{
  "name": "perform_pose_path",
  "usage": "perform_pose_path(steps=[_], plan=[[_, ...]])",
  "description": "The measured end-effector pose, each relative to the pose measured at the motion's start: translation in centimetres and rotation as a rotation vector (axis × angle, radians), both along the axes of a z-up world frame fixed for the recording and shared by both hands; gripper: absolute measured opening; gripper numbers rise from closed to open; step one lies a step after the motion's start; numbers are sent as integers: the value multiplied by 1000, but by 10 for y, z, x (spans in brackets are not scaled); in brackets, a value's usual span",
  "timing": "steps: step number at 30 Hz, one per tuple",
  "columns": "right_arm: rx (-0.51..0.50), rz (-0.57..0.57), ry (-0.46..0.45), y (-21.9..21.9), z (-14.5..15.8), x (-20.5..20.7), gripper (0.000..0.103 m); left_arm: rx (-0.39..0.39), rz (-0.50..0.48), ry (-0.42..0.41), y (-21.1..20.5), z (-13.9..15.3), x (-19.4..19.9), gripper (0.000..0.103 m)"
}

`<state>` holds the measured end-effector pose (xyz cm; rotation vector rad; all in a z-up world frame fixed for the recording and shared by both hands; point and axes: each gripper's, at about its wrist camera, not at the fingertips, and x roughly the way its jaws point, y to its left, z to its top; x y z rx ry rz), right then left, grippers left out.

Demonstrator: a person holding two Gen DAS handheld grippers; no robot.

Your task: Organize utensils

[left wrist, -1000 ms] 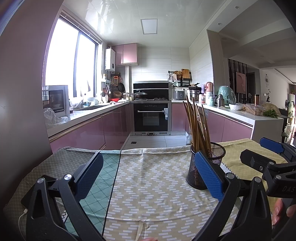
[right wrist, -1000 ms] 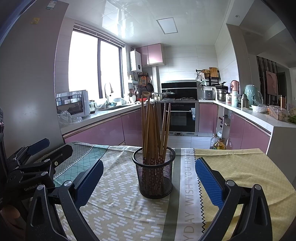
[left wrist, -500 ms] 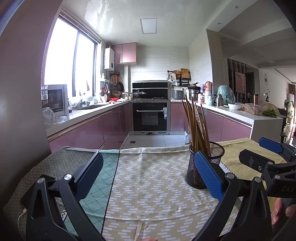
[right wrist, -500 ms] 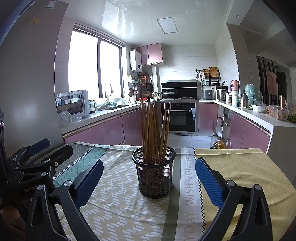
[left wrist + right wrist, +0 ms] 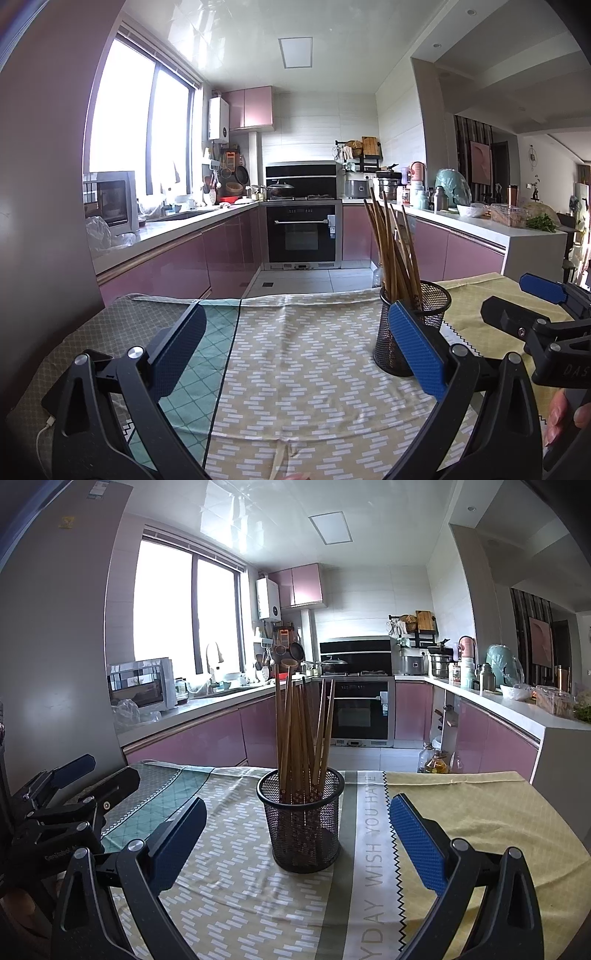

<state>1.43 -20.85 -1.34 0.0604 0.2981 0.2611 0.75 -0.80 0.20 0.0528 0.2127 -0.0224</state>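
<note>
A black mesh holder (image 5: 301,830) stands upright on the tablecloth, filled with several brown wooden chopsticks (image 5: 301,734). My right gripper (image 5: 295,830) is open, its blue pads on either side of the holder but nearer the camera, not touching it. In the left wrist view the same holder (image 5: 424,306) with chopsticks (image 5: 391,247) sits to the right, partly behind my right-hand pad. My left gripper (image 5: 295,343) is open over bare cloth with nothing between its fingers. The other gripper shows at each view's edge.
The table carries a patterned cloth (image 5: 236,893) in teal, beige and yellow with printed lettering. A white cable (image 5: 44,435) lies at the left front corner. Pink kitchen cabinets (image 5: 192,738), an oven (image 5: 358,712) and cluttered counters stand beyond the table's far edge.
The left wrist view has drifted slightly, so the holder sits a touch further left. The right wrist view is unchanged. Both grippers stay open.
</note>
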Motion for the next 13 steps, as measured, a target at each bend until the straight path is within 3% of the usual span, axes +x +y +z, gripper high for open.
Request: perform_pose_path(steps=[6,13], plan=[[4,-8,20,-3,-5,4,96,9,-6,15,-1,-3,4,97],[-2,-26,41,-9,-8,11,96,-1,-10,89,1,-13,19,97]])
